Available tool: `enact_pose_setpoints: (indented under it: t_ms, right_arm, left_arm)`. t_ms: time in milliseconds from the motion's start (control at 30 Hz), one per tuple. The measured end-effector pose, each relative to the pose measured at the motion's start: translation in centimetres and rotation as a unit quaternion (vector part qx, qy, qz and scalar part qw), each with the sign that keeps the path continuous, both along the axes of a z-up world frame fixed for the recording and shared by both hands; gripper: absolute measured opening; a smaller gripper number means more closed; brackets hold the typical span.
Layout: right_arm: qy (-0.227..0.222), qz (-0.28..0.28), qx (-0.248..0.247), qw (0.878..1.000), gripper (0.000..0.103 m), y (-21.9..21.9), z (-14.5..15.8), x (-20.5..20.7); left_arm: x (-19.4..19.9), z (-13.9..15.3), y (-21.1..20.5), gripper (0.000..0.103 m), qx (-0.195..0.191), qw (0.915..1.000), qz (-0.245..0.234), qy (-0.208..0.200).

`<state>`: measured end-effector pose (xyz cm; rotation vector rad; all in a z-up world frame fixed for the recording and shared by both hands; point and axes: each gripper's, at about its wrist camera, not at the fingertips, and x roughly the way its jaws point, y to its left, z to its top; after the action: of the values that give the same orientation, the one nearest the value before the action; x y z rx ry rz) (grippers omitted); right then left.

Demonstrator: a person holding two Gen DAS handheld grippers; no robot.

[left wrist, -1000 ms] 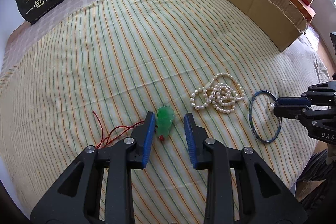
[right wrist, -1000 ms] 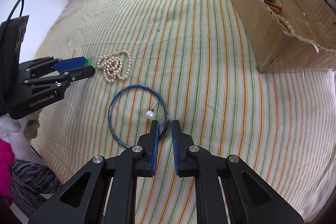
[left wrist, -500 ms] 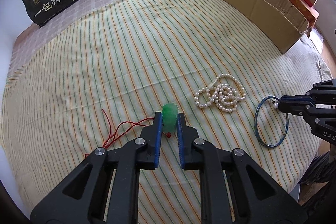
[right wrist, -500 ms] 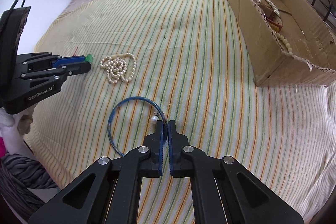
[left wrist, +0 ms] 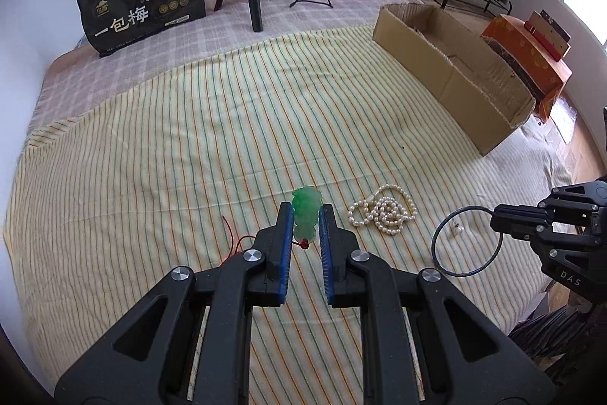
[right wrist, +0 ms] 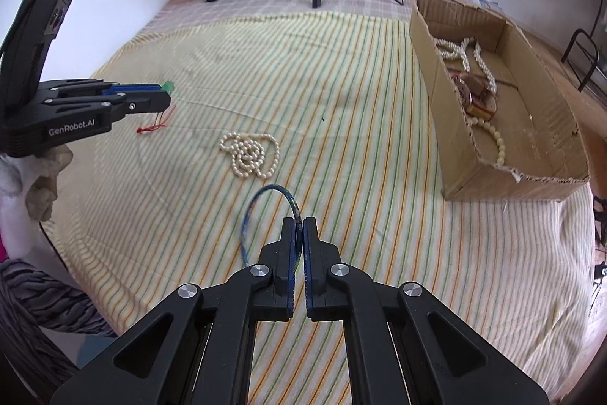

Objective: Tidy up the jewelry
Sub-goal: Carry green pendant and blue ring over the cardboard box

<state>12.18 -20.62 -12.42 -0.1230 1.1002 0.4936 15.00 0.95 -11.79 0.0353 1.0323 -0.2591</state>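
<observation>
Left gripper [left wrist: 305,215] I see clamped on the green pendant [left wrist: 306,211]; right gripper [right wrist: 299,228] pinches the blue bangle [right wrist: 265,211], pearl necklace [right wrist: 250,154] lying between them mid-bedspread [right wrist: 341,93].

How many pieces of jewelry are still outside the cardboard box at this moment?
3. The green pendant is in the left gripper, the blue hoop in the right gripper, and the pearl necklace lies on the striped sheet.

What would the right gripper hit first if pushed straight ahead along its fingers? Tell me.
The right gripper, shut on the blue bangle, points toward the pearl necklace on the striped sheet. Since the gripper seems lifted, it might pass above the pearls; depth is unclear.
</observation>
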Motion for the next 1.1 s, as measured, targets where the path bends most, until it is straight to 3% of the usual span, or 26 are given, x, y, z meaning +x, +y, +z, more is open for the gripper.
enact_pose_setpoints:
  t_ms: [500, 1100]
  right_arm:
    - [-0.068, -0.022, 0.032, 0.997, 0.002, -1.3, 5.2, 0.1]
    - [-0.13, -0.111, 0.065, 0.983, 0.002, -8.5, 10.3, 3.1]
  left_arm:
    - [0.2, 7.4, 1.1, 0.012, -0.079, 0.9942, 0.024, -0.07]
    - [1.5, 11.7, -4.3, 0.012, -0.122, 0.9864, -0.016, -0.109]
